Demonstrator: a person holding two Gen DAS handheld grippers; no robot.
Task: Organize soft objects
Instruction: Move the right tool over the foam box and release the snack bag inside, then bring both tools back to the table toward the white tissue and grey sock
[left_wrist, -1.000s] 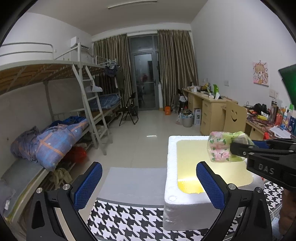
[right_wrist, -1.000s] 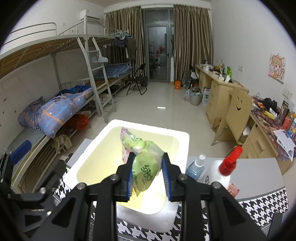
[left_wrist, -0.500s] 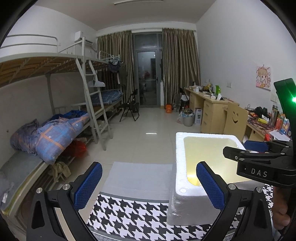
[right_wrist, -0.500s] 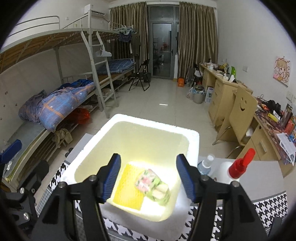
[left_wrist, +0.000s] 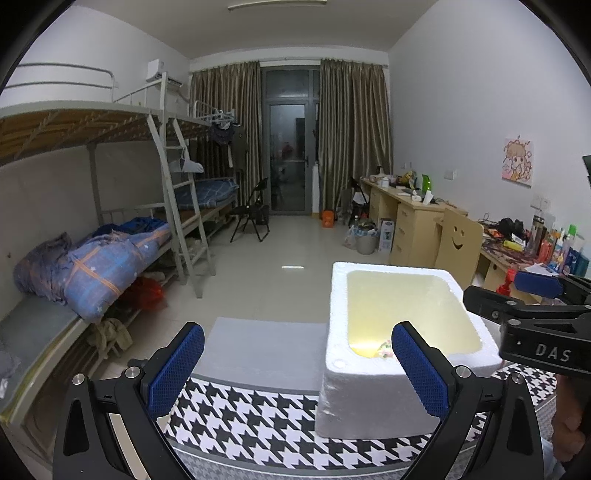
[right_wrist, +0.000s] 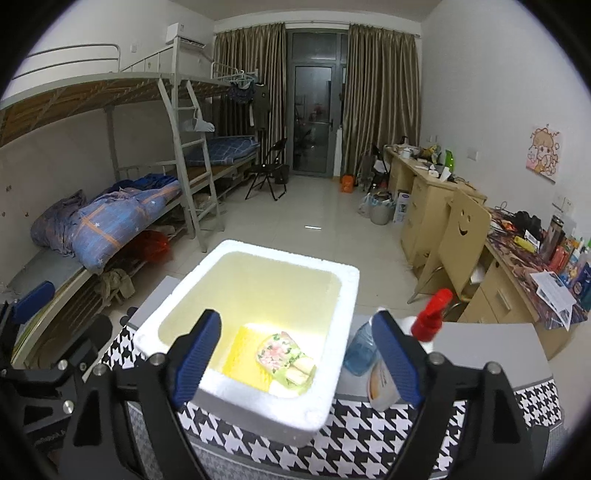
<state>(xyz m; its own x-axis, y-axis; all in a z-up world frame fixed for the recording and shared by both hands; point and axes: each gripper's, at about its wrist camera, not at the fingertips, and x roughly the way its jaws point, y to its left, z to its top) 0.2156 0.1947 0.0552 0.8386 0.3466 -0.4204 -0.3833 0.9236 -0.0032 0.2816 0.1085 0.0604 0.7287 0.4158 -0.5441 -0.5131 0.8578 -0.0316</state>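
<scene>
A: Starting at the left, what do the left tongs (left_wrist: 297, 363) show?

B: Their blue-padded jaws stand wide apart with nothing between them, hovering over the near left part of the desk, above the black-and-white houndstooth cloth (left_wrist: 251, 417).

A: And next along?

B: The white rectangular foam box (right_wrist: 332, 402) sits on that cloth, toward the middle of the desk. On its floor lies a flat yellow sponge-like pad (right_wrist: 242, 350), and the soft floral-printed green plastic packet (right_wrist: 284, 358) lies partly on that pad, near the box's front right corner. From the left wrist view only a sliver of the packet (left_wrist: 384, 347) shows over the box's near wall.

A: The right tongs?

B: The right tongs (right_wrist: 295, 363) are open too, empty, held above the near edge of the box, with the packet well below them and untouched.

A: Anything to the right of the box?

B: Just beside its right wall stands a clear blue plastic bottle (right_wrist: 358, 349), and next to that a white spray bottle with a red trigger head (right_wrist: 432, 319), both partly hidden behind the right pad (right_wrist: 397, 363) of the right tongs.
</scene>
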